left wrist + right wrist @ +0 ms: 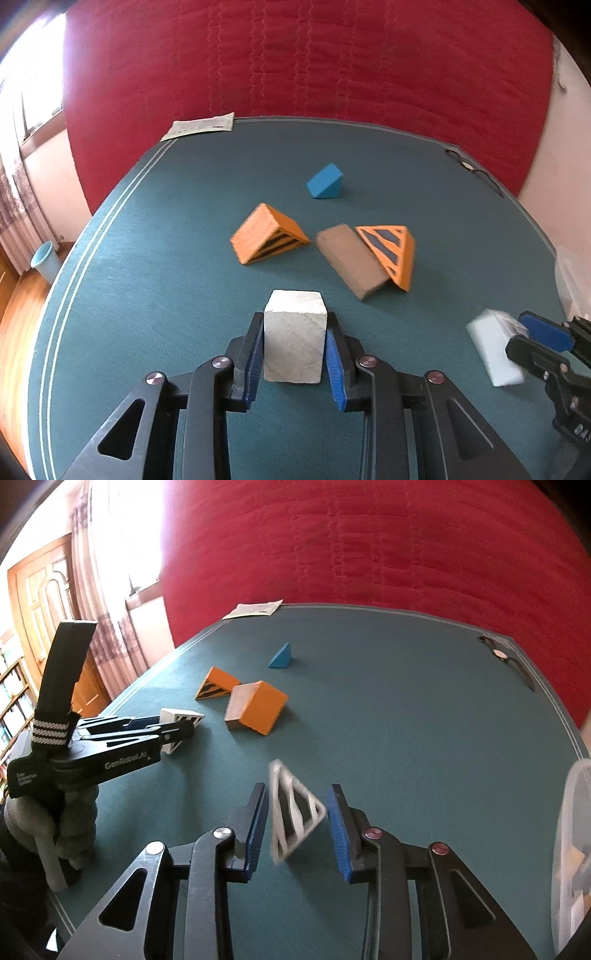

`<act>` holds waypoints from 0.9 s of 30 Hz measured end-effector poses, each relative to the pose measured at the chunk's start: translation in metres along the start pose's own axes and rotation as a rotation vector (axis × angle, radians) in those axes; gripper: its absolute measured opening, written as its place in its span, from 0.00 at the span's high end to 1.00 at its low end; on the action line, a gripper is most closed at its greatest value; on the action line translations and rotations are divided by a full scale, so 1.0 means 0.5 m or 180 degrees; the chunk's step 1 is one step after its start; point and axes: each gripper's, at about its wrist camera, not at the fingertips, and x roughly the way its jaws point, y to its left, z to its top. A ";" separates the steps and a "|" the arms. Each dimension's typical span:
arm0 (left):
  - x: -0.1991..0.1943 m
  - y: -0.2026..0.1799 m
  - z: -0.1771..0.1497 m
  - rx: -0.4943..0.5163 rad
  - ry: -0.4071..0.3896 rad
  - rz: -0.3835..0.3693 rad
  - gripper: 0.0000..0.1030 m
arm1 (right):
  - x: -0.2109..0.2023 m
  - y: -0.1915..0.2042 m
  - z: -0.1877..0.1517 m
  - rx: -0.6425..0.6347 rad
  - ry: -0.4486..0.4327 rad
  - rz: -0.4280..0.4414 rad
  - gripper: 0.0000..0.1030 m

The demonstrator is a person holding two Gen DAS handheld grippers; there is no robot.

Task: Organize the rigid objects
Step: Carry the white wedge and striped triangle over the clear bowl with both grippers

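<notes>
Left wrist view: the left tongs (295, 339) are clamped on the white wedge block (295, 338) near the bench's (147, 258) front edge; it looks stiff, light, flat-sided. Right wrist view: the right tongs (297, 825) stand apart around the striped white wedge (293, 812); grip its flat faces.

The pale wedge (291, 812) between the right gripper (297, 825) fingers is motion-blurred, so whether the pads touch it cannot be told; in the left wrist view it smears at four o'clock, partly hidden behind that gripper; the clear bin (570, 856) at three o'clock is cut off by the frame edge, its contents unreadable; the small dark item (472, 168) at the table's one o'clock corner is too small to name; the paper (199, 125) at eleven o'clock carries illegible print.
</notes>
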 end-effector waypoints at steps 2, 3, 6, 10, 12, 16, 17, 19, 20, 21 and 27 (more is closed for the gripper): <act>-0.002 -0.012 -0.002 0.0025 0.0005 -0.0026 0.69 | -0.008 -0.013 -0.007 0.0035 -0.0001 -0.0017 0.69; -0.004 -0.020 -0.003 0.0043 0.0006 -0.0040 0.69 | -0.009 -0.017 -0.010 0.0050 0.0007 -0.0010 0.69; -0.006 -0.039 -0.008 0.0093 0.0010 -0.0071 0.69 | -0.010 -0.026 -0.020 0.0081 0.0039 0.0052 0.68; -0.008 -0.057 -0.013 0.0131 0.0020 -0.0093 0.69 | -0.003 -0.029 -0.026 0.0099 0.0079 0.0043 0.64; -0.008 -0.062 -0.014 0.0143 0.0022 -0.0097 0.69 | -0.001 -0.028 -0.027 0.0095 0.0080 0.0050 0.59; -0.009 -0.066 -0.016 0.0150 0.0030 -0.0108 0.69 | 0.013 -0.029 -0.019 0.0098 0.0083 0.0040 0.53; -0.009 -0.066 -0.016 0.0149 0.0031 -0.0108 0.69 | 0.020 -0.030 -0.015 0.0098 0.0109 0.0047 0.53; -0.008 -0.066 -0.016 0.0148 0.0034 -0.0109 0.69 | 0.031 -0.031 -0.008 0.0104 0.0140 0.0049 0.53; -0.007 -0.065 -0.016 0.0146 0.0038 -0.0112 0.69 | 0.037 -0.030 -0.005 0.0095 0.0159 0.0056 0.53; -0.007 -0.065 -0.016 0.0143 0.0040 -0.0113 0.69 | 0.040 -0.028 -0.004 0.0093 0.0166 0.0055 0.53; -0.009 -0.065 -0.017 0.0145 0.0038 -0.0122 0.69 | 0.051 -0.018 -0.001 0.0030 0.0217 0.0030 0.69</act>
